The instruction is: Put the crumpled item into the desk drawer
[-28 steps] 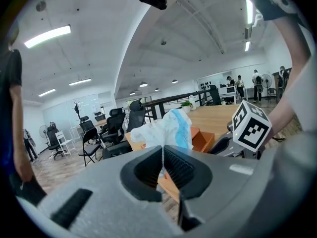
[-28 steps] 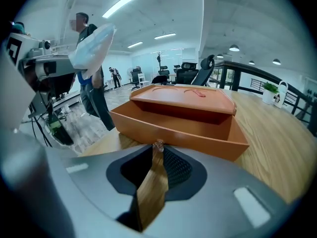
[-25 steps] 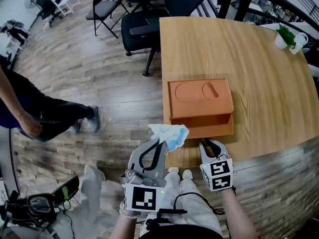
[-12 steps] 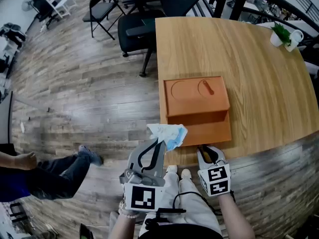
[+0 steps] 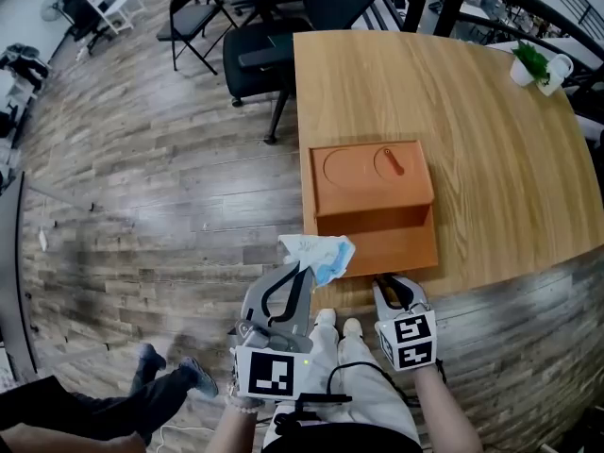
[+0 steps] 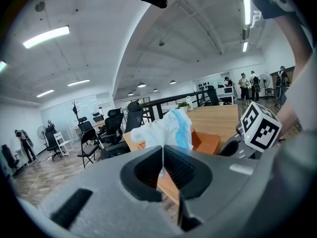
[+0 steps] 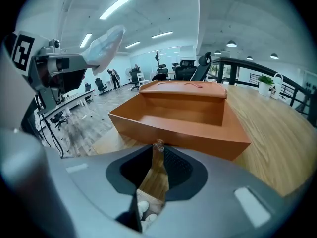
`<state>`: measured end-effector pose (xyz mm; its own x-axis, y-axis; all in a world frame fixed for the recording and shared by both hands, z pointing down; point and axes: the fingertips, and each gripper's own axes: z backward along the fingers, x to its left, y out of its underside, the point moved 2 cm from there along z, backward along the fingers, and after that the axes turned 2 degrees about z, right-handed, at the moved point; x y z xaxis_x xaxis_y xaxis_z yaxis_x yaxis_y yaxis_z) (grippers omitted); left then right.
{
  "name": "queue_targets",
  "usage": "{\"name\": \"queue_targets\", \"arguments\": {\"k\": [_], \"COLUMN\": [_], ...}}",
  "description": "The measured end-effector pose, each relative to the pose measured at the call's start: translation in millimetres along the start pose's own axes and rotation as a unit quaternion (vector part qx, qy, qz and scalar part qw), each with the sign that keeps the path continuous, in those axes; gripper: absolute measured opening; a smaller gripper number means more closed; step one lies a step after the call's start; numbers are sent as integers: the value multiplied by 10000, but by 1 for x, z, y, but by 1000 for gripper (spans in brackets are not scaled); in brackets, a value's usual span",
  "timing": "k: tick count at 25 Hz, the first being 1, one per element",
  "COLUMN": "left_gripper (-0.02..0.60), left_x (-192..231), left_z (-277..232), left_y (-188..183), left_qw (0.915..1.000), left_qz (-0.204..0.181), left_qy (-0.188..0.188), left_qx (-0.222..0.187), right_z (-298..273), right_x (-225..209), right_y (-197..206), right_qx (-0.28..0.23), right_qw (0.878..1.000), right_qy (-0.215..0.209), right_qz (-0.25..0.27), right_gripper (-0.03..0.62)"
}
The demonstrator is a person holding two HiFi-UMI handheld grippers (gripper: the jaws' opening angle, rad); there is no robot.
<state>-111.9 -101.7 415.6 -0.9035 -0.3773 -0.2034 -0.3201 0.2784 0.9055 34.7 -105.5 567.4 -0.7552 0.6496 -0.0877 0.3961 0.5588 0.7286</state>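
A crumpled white and blue item (image 5: 319,253) hangs off the table's near left corner, and my left gripper (image 5: 304,267) is shut on it. In the left gripper view the crumpled item (image 6: 166,130) bulges above the closed jaws of the left gripper (image 6: 162,150). An orange desk box (image 5: 368,173) stands on the wooden table (image 5: 491,130) with its drawer (image 5: 401,250) pulled out toward me. The drawer (image 7: 183,115) looks empty inside. My right gripper (image 5: 389,281) sits at the drawer's front; the right gripper (image 7: 158,148) is shut on a small knob there.
Black office chairs (image 5: 274,45) stand beyond the table's far left corner. A small potted plant (image 5: 533,64) and a white mug (image 5: 566,69) sit at the far right of the table. A person's legs (image 5: 142,404) show at lower left on the wood floor.
The person on the floor at left has walked toward the lower left. Both grippers, the crumpled item and the open drawer have stayed as they were.
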Motion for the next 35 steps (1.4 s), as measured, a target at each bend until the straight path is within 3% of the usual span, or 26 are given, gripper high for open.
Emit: {"name": "queue_targets", "arguments": {"k": [9, 12, 22, 35], "left_gripper": [12, 13, 14, 14], "left_x": [0, 0, -3, -3], "left_z": [8, 14, 24, 31], "left_y": [-1, -6, -35, -75], "left_qw": [9999, 9998, 9994, 9977], "left_qz": [3, -5, -127, -338], "left_qy": [-96, -118, -68, -25], "left_qx": [-50, -129, -318, -586], "right_z": [13, 29, 73, 135], "right_x": [-2, -7, -32, -53], "right_y": [0, -7, -49, -109], "right_qx": [-193, -359, -1086, -1836], "right_qw": [9997, 9988, 9924, 9778], "right_qy": [136, 335, 538, 974], "right_qz": [-40, -15, -213, 255], "right_gripper": [75, -6, -5, -5]}}
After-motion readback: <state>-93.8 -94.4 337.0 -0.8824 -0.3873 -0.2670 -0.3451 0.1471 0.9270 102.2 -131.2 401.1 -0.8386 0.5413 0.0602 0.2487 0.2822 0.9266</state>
